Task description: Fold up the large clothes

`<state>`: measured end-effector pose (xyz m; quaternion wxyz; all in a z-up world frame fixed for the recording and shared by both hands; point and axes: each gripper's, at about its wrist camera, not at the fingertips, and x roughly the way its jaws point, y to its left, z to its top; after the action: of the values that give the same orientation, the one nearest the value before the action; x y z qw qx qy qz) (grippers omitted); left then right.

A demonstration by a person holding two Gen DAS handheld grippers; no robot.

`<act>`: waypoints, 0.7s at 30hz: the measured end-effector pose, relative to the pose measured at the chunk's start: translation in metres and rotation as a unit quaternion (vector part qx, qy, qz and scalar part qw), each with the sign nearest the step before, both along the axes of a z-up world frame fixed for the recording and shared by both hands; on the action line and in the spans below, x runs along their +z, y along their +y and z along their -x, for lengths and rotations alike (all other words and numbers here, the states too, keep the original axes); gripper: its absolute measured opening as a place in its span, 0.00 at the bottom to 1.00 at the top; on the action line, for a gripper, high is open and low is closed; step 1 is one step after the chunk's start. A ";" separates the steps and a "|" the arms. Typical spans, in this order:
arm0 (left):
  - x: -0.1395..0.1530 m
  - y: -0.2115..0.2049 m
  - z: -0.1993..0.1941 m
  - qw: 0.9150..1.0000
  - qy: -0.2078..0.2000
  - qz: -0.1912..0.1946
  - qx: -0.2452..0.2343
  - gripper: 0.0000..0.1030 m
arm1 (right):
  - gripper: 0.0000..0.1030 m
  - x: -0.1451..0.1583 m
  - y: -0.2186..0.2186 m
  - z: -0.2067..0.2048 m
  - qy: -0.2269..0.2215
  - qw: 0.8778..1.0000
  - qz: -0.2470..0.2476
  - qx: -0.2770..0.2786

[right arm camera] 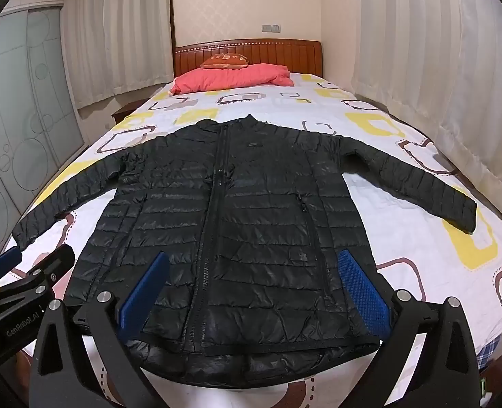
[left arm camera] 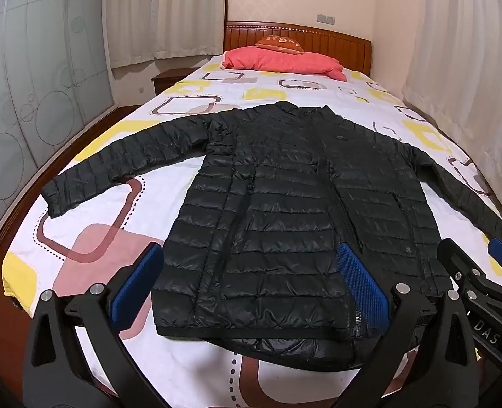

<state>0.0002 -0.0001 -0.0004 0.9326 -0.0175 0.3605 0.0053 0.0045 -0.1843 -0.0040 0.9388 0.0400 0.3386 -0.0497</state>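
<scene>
A black quilted jacket [left arm camera: 284, 210] lies flat and face up across the middle of both views, on a bed [left arm camera: 91, 204]. Its shell is shiny and puffy, stitched in narrow horizontal bands, with a zipper down the front and a stand-up collar toward the top of the frame. Both sleeves are spread out to the sides, one reaching the left edge and one the right edge of the bed. The hem sits at the lower centre of each picture, with a second layer showing just under it.

The bed cover is white cloth printed with rounded squares in yellow, pink and brown outlines. At the upper centre a coral pink pillow [left arm camera: 284, 61] rests against a ribbed wooden headboard [left arm camera: 318, 39], with a small orange cushion [left arm camera: 279, 43] on top of it. Pale pleated curtains [left arm camera: 461, 61] hang at the upper left and right; frosted panels with circle patterns fill the left side.

The left gripper [left arm camera: 251, 289] hovers at the bottom of its view, fingers [left arm camera: 137, 285] spread wide, blue textured pads holding nothing. The right gripper [right arm camera: 254, 289] is likewise wide open and empty above the hem.
</scene>
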 end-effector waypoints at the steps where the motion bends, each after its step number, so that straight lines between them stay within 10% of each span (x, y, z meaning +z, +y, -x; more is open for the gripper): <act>1: 0.000 0.000 0.000 1.000 -0.002 -0.001 0.002 0.98 | 0.96 0.000 0.000 0.000 -0.004 1.000 0.002 -0.001; 21: 0.000 -0.005 0.000 1.000 0.002 -0.004 -0.001 0.98 | 0.96 0.002 0.001 0.000 -0.001 1.000 0.002 -0.001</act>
<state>0.0002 -0.0046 -0.0008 0.9320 -0.0136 0.3621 0.0056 0.0041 -0.1834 -0.0021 0.9392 0.0389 0.3373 -0.0508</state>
